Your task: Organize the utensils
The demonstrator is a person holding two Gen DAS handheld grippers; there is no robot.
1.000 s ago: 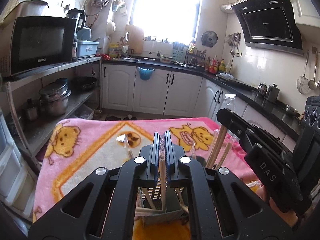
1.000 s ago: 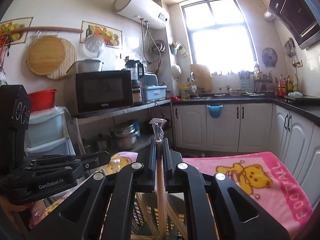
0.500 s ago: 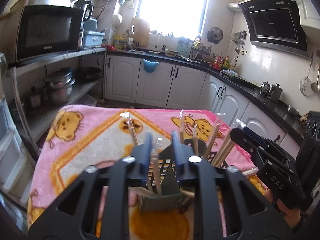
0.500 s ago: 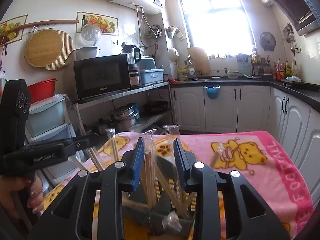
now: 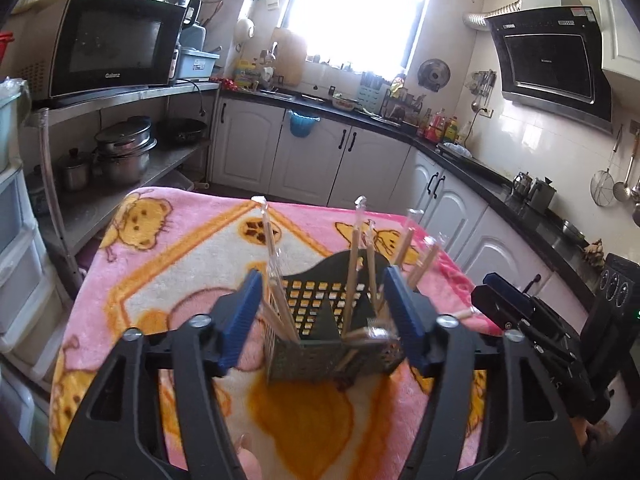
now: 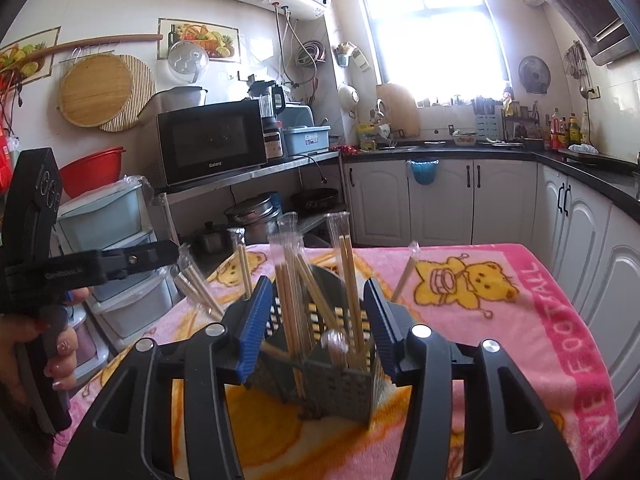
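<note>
Both the left gripper (image 5: 322, 316) and right gripper (image 6: 316, 324) have just been opening, jaws apart and empty, the wrapped chopsticks (image 6: 348, 276) standing in the perforated holder (image 6: 340, 384) on the pink blanket (image 6: 500, 320). Best to draw straight back, clear of the leaning sticks.

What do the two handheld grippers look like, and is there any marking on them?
Both are black plastic, with angular arms that have triangular cut-outs and silver screws. The left gripper and the right gripper each carry ribbed blue pads on the fingers. White lettering shows on the left one's side in the right wrist view, too blurred to read.
</note>
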